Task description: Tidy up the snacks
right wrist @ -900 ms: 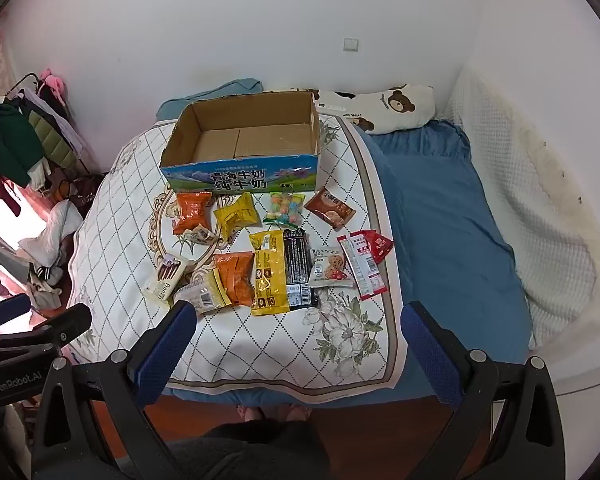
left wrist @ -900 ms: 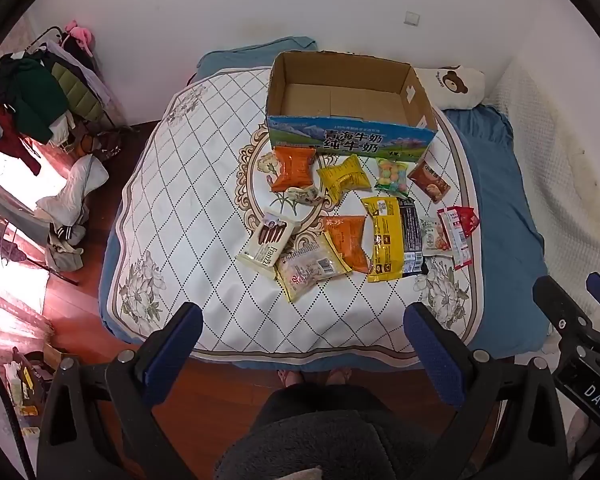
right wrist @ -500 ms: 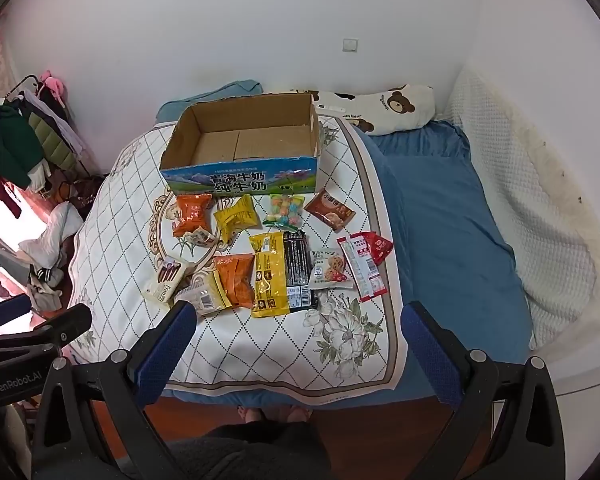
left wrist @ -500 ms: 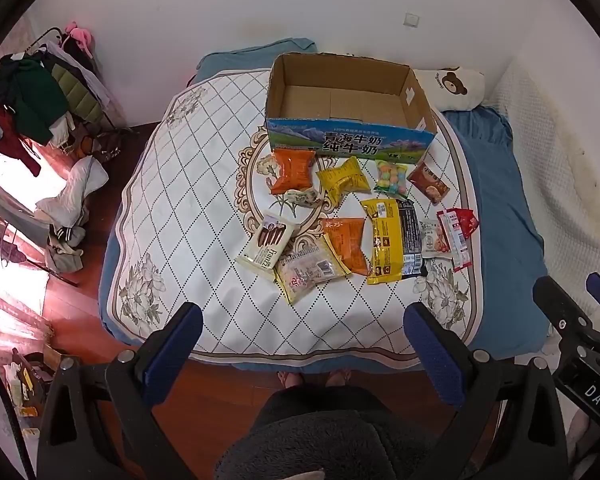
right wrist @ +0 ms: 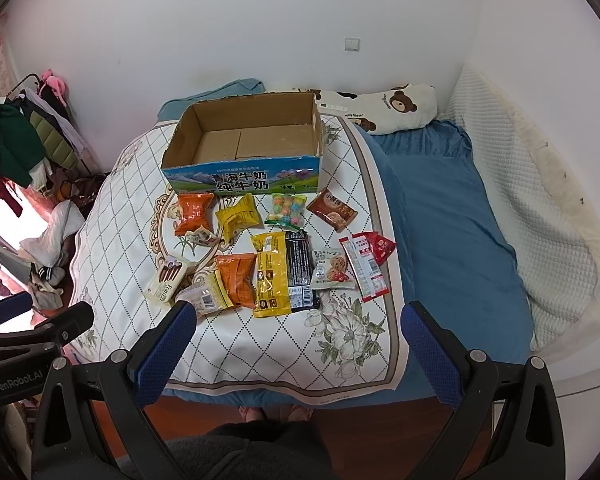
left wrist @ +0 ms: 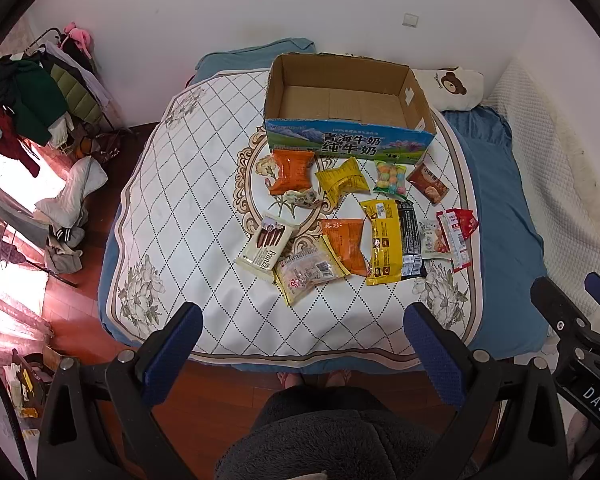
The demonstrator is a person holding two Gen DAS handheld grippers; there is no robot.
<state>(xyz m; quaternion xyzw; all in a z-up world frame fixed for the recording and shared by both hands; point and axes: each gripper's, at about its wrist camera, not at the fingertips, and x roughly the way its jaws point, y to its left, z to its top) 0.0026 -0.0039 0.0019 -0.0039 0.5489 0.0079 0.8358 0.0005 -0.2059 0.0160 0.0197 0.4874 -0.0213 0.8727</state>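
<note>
Up on the bed (left wrist: pixel 172 216) sits a cardboard box (left wrist: pixel 340 100), near the far edge, open on top and with nothing in it. Its blue front has big Chinese words on it. The snacks (left wrist: pixel 352 216) lie in a bunch on the white quilt, just in front of the box.

Some writing can be read. A white wafer pack (left wrist: pixel 265 247) says "Franzi". It is the snack nearest the left edge of the bed. A long yellow bag (left wrist: pixel 383 246) lies in the middle, with a black pack (left wrist: pixel 410 240) touching its right side. A red packet (left wrist: pixel 458 234) is the snack nearest the right edge. The pillow (right wrist: pixel 396 106) at the far edge has bears on it and small words too tiny to read.

Lots of bare quilt lies between the snacks and the near edge, and on the left side too. The blue sheet on the right side is bare.

The left gripper (left wrist: pixel 304 344) hangs over the near edge, fingers (left wrist: pixel 174 350) spread wide, holding nothing. The right gripper (right wrist: pixel 298 344) does the same. It says "DAS" in the left view, and the left one says "GenRobot.AI" in the right view.
</note>
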